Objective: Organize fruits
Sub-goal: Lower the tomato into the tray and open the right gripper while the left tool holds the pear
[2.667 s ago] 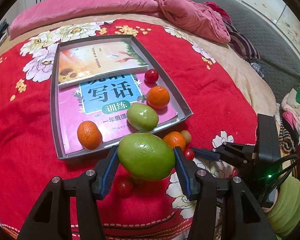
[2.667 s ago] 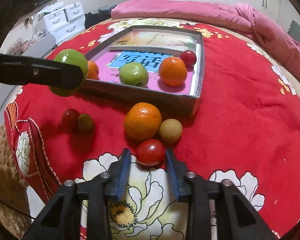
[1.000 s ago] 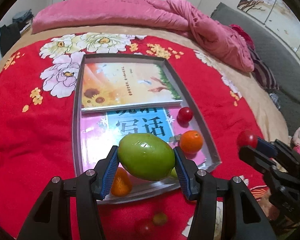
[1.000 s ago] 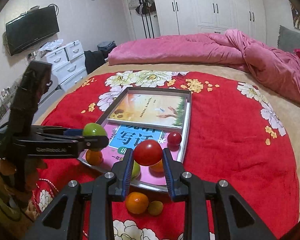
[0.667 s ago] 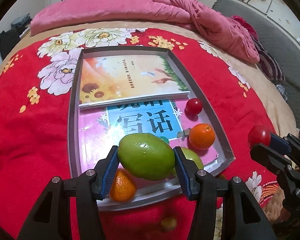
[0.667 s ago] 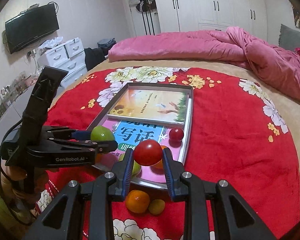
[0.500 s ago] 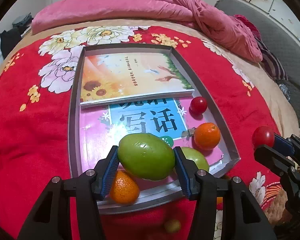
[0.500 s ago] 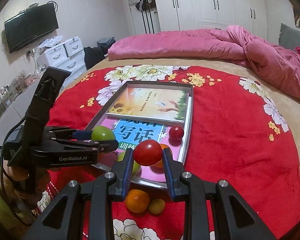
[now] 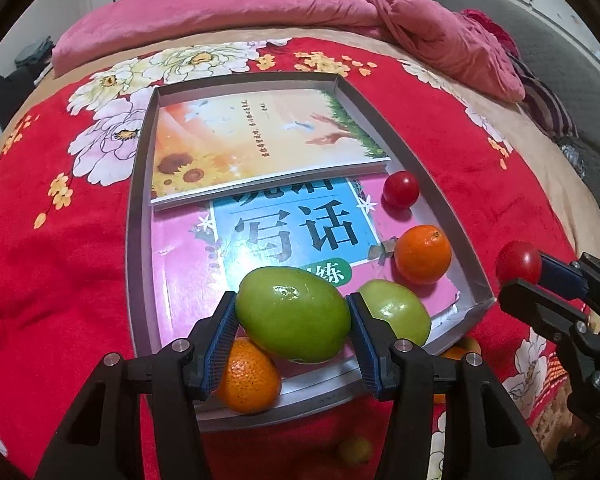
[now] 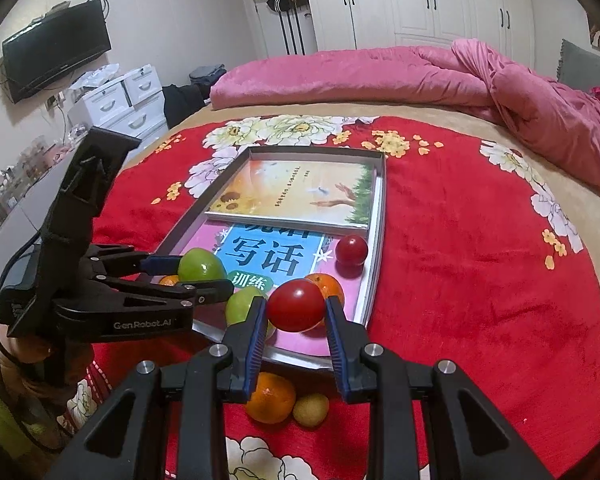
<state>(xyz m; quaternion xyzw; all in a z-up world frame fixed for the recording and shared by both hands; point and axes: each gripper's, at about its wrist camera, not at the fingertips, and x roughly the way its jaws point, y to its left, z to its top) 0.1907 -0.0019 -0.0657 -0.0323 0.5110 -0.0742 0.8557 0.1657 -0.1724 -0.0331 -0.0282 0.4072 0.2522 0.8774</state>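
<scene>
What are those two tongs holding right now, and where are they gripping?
Left tongs pinch a green fruit by its sides; right tongs pinch a red tomato likewise.

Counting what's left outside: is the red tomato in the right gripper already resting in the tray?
No, the red tomato is clamped in the right gripper.

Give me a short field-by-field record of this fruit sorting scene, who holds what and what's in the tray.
left gripper: shut on green fruit, above the tray's near end
right gripper: shut on red tomato
tray: two books, one red tomato, two oranges, one green fruit
outside tray: orange and small yellow-green fruit on red blanket
</scene>
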